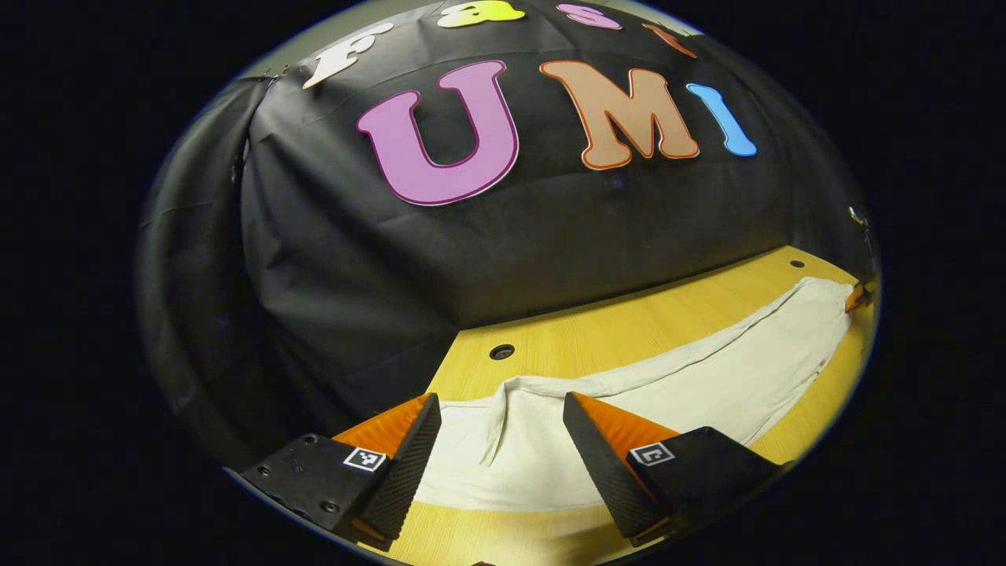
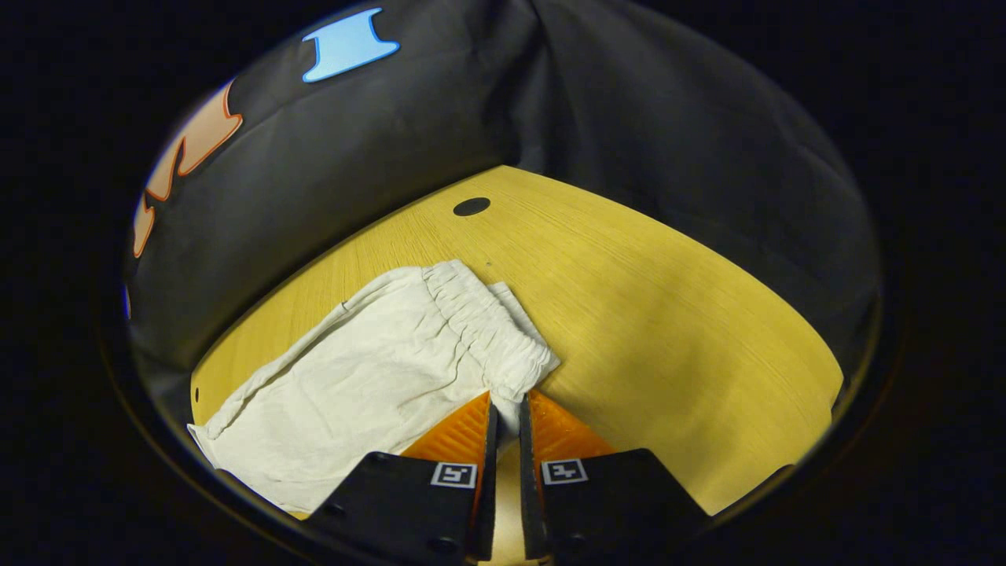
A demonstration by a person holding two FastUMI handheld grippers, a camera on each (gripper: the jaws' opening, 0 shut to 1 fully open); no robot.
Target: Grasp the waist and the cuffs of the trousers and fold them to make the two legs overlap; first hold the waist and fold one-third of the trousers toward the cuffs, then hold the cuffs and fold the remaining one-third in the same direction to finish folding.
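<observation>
White trousers (image 1: 707, 377) lie stretched out flat on a yellow wooden table (image 1: 597, 330). My left gripper (image 1: 503, 424) is open at the cuff end, its two fingers straddling the cloth just above it. At the far end a bit of the other gripper (image 1: 857, 297) touches the waist. In the right gripper view the elastic waistband (image 2: 479, 322) lies gathered, the legs (image 2: 354, 385) running off to the left. My right gripper (image 2: 504, 409) is shut on the near corner of that waistband, with white cloth pinched between its fingers.
The table (image 2: 668, 314) has a round cable hole (image 2: 471, 207) beyond the waist, and two more holes (image 1: 501, 351) (image 1: 796, 264) along its back edge. Black cloth walls close in behind the table. Bare tabletop stretches right of the waistband.
</observation>
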